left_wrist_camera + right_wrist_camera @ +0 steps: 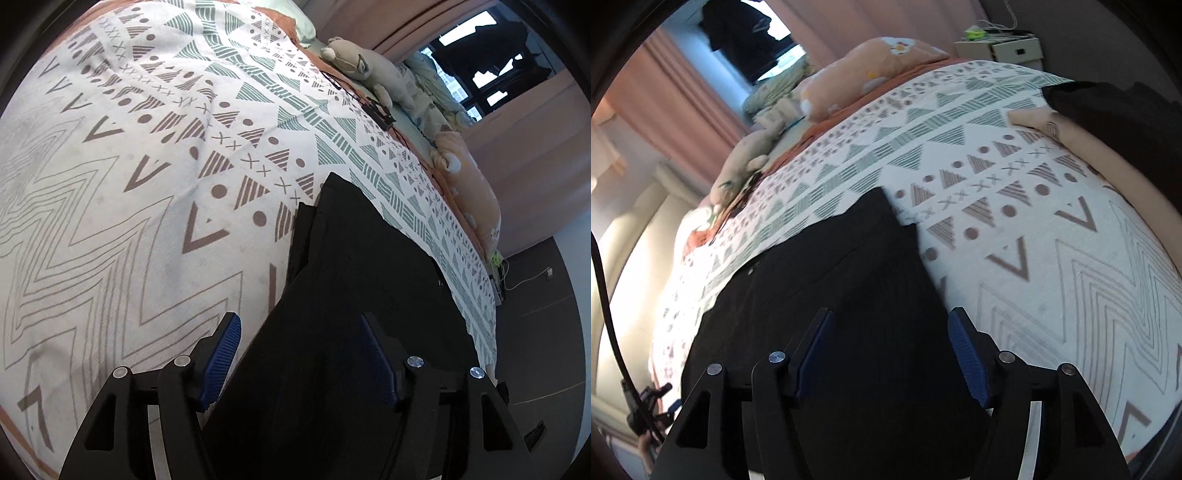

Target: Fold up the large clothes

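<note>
Reading progress: we find the black garment (354,266) lying flat on the patterned bedspread (129,166), seemingly folded lengthwise already. Left gripper (300,354) and right gripper (891,349) both gape wide, empty, above it. Crosswise folds likely remain.

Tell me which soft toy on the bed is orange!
The orange plush by the pink curtain. The grey teddy beside it is pale grey-beige, not orange.
</note>
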A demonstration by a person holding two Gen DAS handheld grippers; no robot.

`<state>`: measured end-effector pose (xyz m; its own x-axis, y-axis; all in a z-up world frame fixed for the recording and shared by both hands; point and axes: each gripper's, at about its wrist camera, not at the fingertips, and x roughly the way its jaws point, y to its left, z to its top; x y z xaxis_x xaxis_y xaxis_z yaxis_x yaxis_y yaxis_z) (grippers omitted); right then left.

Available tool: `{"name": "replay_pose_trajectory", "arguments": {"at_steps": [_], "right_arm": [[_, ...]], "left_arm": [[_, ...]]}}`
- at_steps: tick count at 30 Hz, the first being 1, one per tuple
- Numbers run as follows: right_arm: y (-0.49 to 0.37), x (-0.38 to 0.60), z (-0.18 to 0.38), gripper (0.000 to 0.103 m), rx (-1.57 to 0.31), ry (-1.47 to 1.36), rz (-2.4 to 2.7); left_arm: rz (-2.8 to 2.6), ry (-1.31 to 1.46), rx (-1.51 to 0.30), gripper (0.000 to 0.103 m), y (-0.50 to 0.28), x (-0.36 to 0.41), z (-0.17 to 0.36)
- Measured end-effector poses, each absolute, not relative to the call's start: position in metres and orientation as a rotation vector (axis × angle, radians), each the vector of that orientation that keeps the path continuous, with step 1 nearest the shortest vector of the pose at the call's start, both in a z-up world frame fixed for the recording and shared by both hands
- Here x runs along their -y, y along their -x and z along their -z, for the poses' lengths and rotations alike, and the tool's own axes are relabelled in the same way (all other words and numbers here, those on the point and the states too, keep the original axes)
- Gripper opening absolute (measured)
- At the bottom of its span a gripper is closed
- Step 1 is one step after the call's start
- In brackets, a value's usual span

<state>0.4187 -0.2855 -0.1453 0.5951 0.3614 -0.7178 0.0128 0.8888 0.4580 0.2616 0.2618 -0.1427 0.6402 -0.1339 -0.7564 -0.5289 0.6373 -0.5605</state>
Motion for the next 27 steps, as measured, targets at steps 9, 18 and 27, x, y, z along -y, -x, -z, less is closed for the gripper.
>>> {"name": "replay_pose_trajectory", "arguments": {"at_steps": [9, 18, 27], "right_arm": [[-0.379, 0.215, 0.133, 0.064, -0.936, -0.341, -0.311], [-0.35, 0.148, 0.139, 0.055, -0.995, -0.256, -0.415], [-0.322, 0.073, 0.151, 0.051, -1.073, -0.085, -0.578]], "left_arm": [[-0.242, 0.952, -0.852, 0.066, -0.193, -0.259, 0.153], [-0.184, 1.007, -0.844, 0.059, -0.157, -0.255, 0.165], [-0.104, 1.048, -0.867, 0.041, -0.163, -0.243, 0.189]]}}
